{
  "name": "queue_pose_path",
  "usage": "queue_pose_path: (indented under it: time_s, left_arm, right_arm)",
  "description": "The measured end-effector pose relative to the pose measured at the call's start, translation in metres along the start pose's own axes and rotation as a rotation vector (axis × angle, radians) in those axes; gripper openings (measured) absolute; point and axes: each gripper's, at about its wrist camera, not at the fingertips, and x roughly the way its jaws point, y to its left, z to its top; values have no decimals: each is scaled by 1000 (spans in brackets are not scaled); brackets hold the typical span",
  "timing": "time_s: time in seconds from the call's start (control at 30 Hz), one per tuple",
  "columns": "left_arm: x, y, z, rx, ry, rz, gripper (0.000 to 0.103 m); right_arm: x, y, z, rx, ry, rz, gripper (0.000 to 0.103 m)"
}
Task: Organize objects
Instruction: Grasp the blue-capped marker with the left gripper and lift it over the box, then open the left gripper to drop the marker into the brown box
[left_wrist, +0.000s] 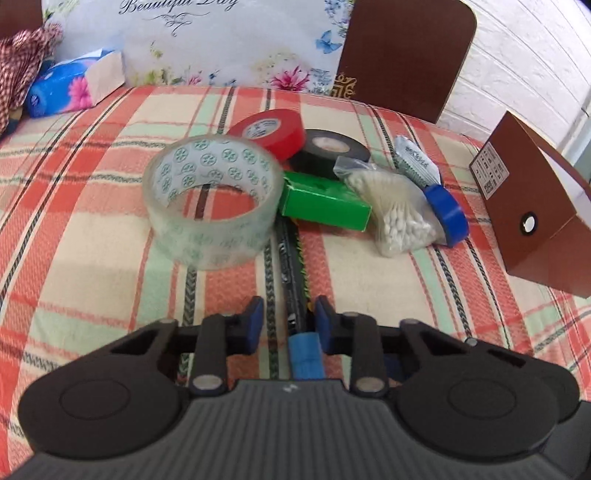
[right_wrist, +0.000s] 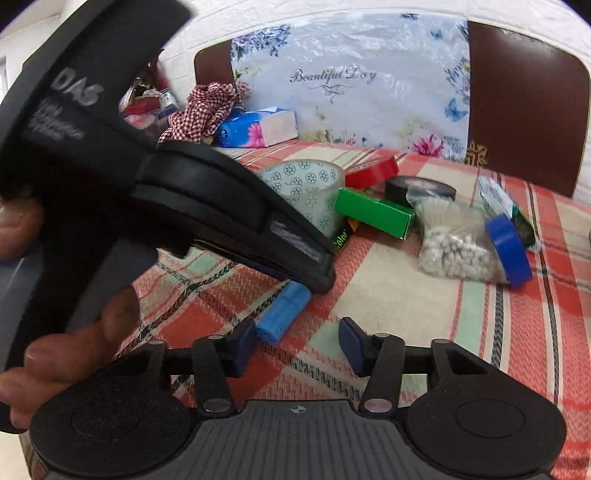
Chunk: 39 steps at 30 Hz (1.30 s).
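Left wrist view puts your left hand-held gripper low over the plaid tabletop, with the blue roll lying lengthwise between its jaws. The roll sits close against one pad, and a gap shows on the other side, so the jaws stand narrow but not clamped; nothing is held yet.

Your right hand-held gripper hovers just beside the same roll, jaws moderately open and empty, with bare cloth between the pads.

The rest of the clutter sits in a heap further back:
- the clear tape roll
- the red tape
- the black tape
- the green box
- the bag of cotton swabs
- the blue tape

A brown box stands off to the side of the heap and is probably where things should go, though its opening is not visible from here.

You appear to be at the pick-up of the first item, the blue roll. Next, centre the roll between the left pads and close until both press on it. Keep the right gripper clear so the two don't knock together. Lift only once the grip looks firm, since a small round roll could squirt out sideways.
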Motion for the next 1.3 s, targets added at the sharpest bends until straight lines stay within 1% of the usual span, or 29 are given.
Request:
queue_pose_path:
  time_s: [0.03, 0.1, 0.17, 0.2, 0.27, 0.33, 0.4, 0.47, 0.53, 0.63, 0.7, 0.8, 0.9, 1.0, 1.07, 1.13, 1.17, 1.2, 1.23, 1.27, 1.3]
  left_arm:
    - [0, 0, -1, -8, 2, -23, 20]
    - [0, -3, -4, -25, -1, -40, 20]
    - [-3, -9, -10, -42, 7, -77, 18]
    - [-5, -13, -13, -52, 11, -93, 18]
    - [-13, -23, -23, -55, 5, -97, 18]
    - [-20, -28, -30, -78, 6, -130, 18]
    - [-29, -34, -34, -90, 4, -161, 18]
    - [-41, -47, -32, -67, -22, -171, 18]
    - [-53, -64, -24, -25, -61, -173, 18]
    - [-69, -96, -2, 44, -121, -192, 18]
    - [-75, -120, 14, 94, -154, -216, 18]
    - [-75, -164, 38, 177, -188, -251, 18]
    - [-65, -210, 58, 253, -211, -280, 18]
    - [-44, -246, 73, 287, -201, -303, 18]
    - [-26, -265, 81, 298, -188, -306, 18]
    - [-6, -278, 87, 317, -181, -290, 19]
    - [5, -282, 90, 326, -176, -269, 21]
    - [15, -284, 92, 328, -171, -239, 22]
    - [24, -284, 93, 330, -162, -206, 23]
    - [32, -282, 93, 329, -150, -179, 23]
    - [35, -279, 92, 327, -140, -176, 23]
  right_arm:
    - [-4, 1, -1, -12, 1, 7, 34]
    - [-7, 2, -6, -31, 1, 6, 24]
    - [-12, 5, -9, -40, 0, 6, 20]
    - [-17, 7, -12, -50, -4, -9, 20]
    - [-31, 12, -22, -83, -12, -30, 20]
    - [-48, 14, -33, -105, -33, -47, 20]
    - [-65, 16, -43, -122, -64, -68, 20]
    - [-81, 17, -48, -144, -114, -96, 20]
    - [-97, 17, -49, -152, -175, -136, 20]
    - [-121, 7, -45, -136, -274, -206, 20]
    - [-137, -5, -40, -127, -338, -259, 20]
    - [-157, -30, -34, -108, -403, -345, 20]
    - [-171, -63, -31, -69, -431, -413, 20]
    - [-178, -95, -31, -22, -431, -454, 20]
    - [-178, -114, -31, 5, -429, -474, 20]
    - [-172, -130, -32, 31, -421, -492, 20]
    - [-167, -137, -32, 46, -407, -503, 24]
    - [-162, -142, -33, 56, -407, -520, 33]
    - [-161, -145, -36, 68, -426, -549, 40]
    - [-162, -147, -37, 87, -436, -561, 47]
    - [-164, -149, -38, 109, -445, -555, 46]
